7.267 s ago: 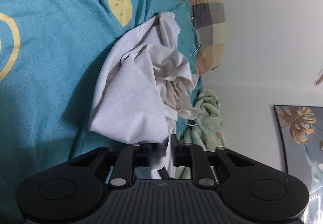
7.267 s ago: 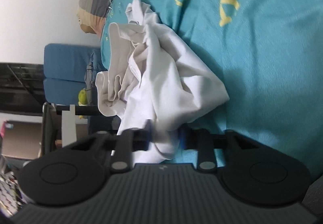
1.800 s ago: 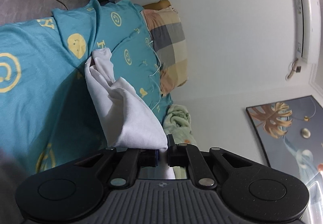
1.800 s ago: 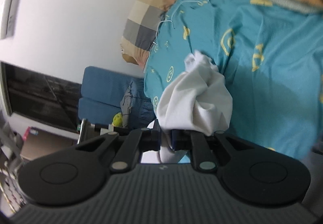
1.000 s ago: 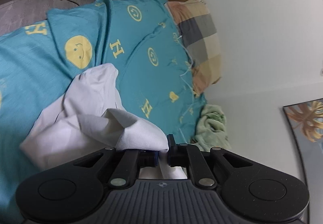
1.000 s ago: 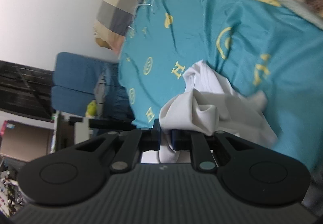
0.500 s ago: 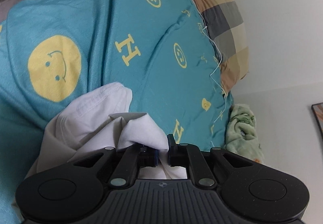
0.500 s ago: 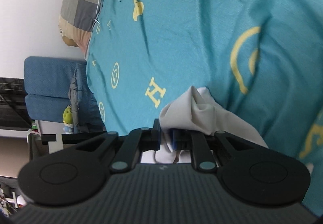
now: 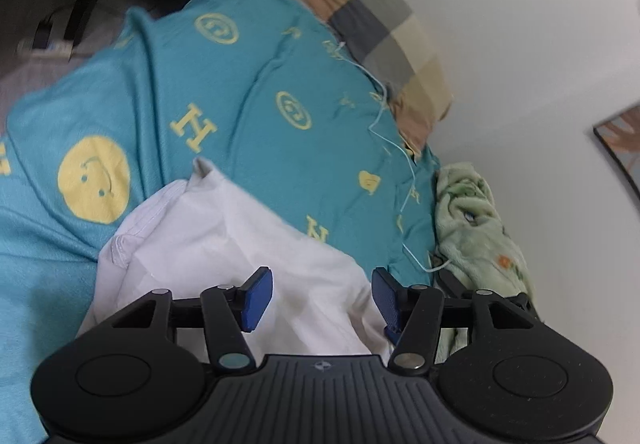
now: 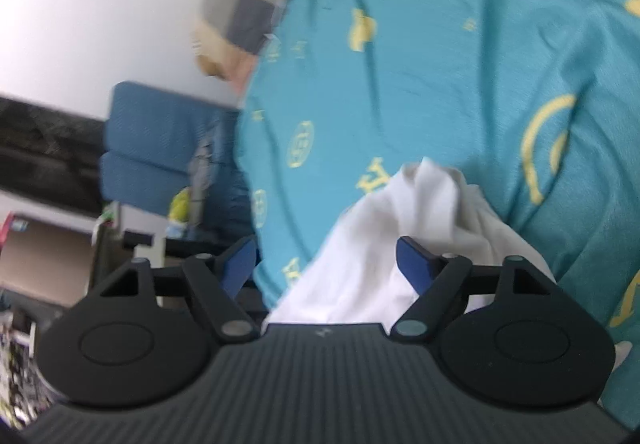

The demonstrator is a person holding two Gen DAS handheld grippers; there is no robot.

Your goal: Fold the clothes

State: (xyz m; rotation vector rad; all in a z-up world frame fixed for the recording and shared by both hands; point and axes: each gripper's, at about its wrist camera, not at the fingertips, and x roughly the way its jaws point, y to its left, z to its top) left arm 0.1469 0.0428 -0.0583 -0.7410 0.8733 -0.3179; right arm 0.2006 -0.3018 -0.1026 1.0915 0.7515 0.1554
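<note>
Bed: teal bedspread (image 9: pixel 248 148) with yellow prints, checked pillow (image 9: pixel 384 40) by the wall.
Garment: white garment (image 9: pixel 224 244) lies rumpled on the bedspread, under both grippers.
Left gripper (image 9: pixel 322 298): jaws opening, cloth between, not pinched.
Right gripper (image 10: pixel 326 264): likewise opening, cloth loose between.
Handling: probably light, limp (slides easily); pinch at a hem or corner.

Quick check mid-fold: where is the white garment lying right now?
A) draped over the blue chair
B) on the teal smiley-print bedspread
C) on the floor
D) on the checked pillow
B: the white garment lies crumpled on the teal bedspread, short of the checked pillow.
</note>
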